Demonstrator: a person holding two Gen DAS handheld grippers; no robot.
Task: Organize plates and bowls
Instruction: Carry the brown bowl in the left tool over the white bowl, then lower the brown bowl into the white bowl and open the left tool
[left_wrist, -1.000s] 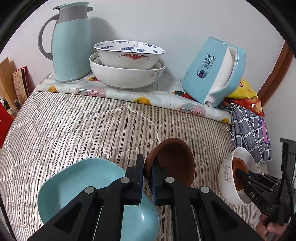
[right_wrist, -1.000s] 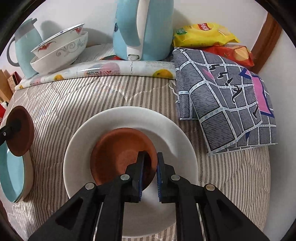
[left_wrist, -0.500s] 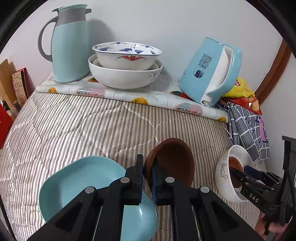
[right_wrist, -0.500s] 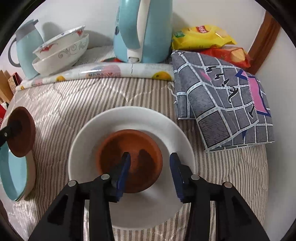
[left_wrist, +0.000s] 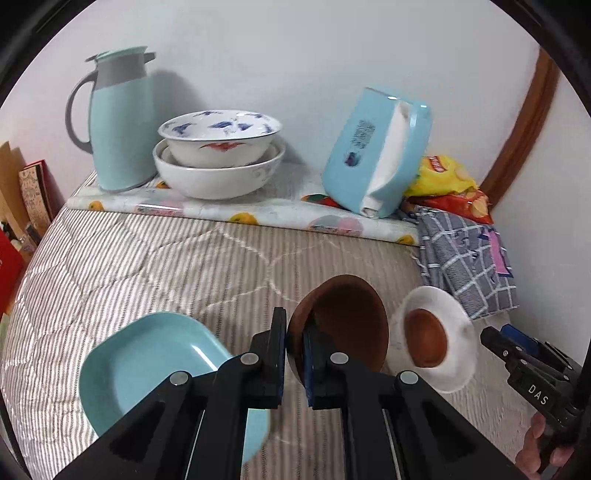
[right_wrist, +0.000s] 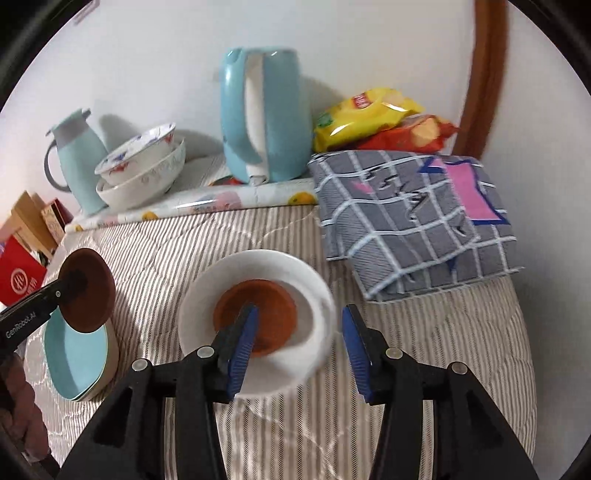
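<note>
the left hand-held gripper (left_wrist: 294, 345) is clamped on the rim of a brown dish (left_wrist: 345, 325), held in the air. the white bowl (right_wrist: 312, 295) with the other brown dish (right_wrist: 271, 302) sits on the bed to its right, near. the right hand-held gripper (right_wrist: 299, 345) is opening, with nothing between its jaws.

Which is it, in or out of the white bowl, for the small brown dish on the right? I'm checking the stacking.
In. The small brown dish lies flat inside the white bowl, ringed by white rim.
</note>
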